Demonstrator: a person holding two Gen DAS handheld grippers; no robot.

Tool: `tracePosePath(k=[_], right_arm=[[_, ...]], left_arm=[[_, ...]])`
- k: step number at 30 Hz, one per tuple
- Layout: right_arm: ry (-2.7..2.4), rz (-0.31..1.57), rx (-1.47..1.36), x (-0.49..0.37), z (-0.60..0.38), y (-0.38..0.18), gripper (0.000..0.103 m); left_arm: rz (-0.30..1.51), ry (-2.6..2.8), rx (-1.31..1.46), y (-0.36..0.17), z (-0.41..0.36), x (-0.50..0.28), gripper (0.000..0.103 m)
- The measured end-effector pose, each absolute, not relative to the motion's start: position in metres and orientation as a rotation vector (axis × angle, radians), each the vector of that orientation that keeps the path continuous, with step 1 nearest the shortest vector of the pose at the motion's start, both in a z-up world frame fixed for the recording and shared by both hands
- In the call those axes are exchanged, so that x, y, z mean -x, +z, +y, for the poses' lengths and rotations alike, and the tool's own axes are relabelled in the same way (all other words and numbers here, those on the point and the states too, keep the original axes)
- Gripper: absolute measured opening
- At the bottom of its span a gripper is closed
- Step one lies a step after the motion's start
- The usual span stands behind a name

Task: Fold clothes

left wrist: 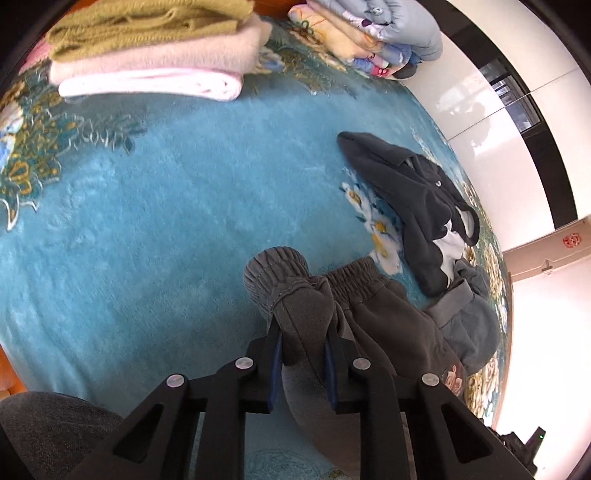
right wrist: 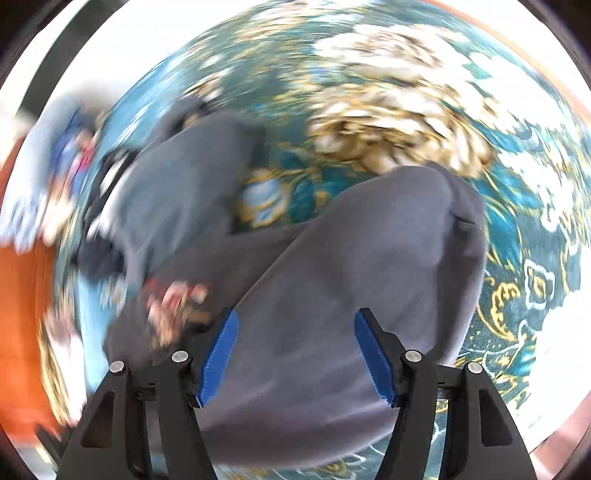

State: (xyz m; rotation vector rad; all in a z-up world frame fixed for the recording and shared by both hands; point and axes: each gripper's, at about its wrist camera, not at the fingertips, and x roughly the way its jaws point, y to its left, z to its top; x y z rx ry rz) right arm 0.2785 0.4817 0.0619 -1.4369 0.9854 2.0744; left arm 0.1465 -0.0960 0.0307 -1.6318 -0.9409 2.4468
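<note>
Grey sweatpants (left wrist: 369, 314) lie on the teal floral blanket (left wrist: 166, 221). My left gripper (left wrist: 304, 332) is shut on the bunched ankle cuffs of the sweatpants, the ribbed cuff (left wrist: 275, 269) sticking out past the fingers. In the right wrist view, which is motion-blurred, my right gripper (right wrist: 295, 321) is open, its blue pads (right wrist: 221, 354) spread over the grey sweatpants' fabric (right wrist: 369, 251) without pinching it. A pink print (right wrist: 177, 299) shows on the pants to the left.
A dark grey jacket with white lining (left wrist: 417, 206) lies crumpled at the right. A folded stack of olive and pink garments (left wrist: 155, 51) sits at the far left. Folded quilts (left wrist: 369, 33) lie at the far edge. The bed's edge and white floor (left wrist: 498, 122) are at the right.
</note>
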Motion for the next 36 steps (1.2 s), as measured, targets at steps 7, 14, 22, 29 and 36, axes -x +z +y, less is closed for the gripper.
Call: tracePosePath(k=[7, 14, 22, 29, 36], right_arm=[[1.87, 0.72, 1.519, -0.222, 0.471, 0.034, 0.069], [1.737, 0.741, 1.555, -0.241, 0.479, 0.029, 0.017], [2.173, 0.861, 1.151, -0.313, 0.481, 0.167, 0.013], [1.943, 0.904, 1.225, -0.409, 0.474, 0.095, 0.013], [1.673, 1.075, 1.469, -0.443, 0.471, 0.015, 0.016]], left_arm=[[-0.953, 2.416, 1.601, 0.03, -0.099, -0.147, 0.02], [-0.967, 2.382, 1.553, 0.03, -0.103, -0.147, 0.02], [-0.928, 2.275, 1.357, 0.047, -0.097, -0.15, 0.02], [-0.811, 2.189, 1.436, 0.046, -0.079, -0.146, 0.021], [-0.799, 2.205, 1.546, 0.038, -0.082, -0.151, 0.021]])
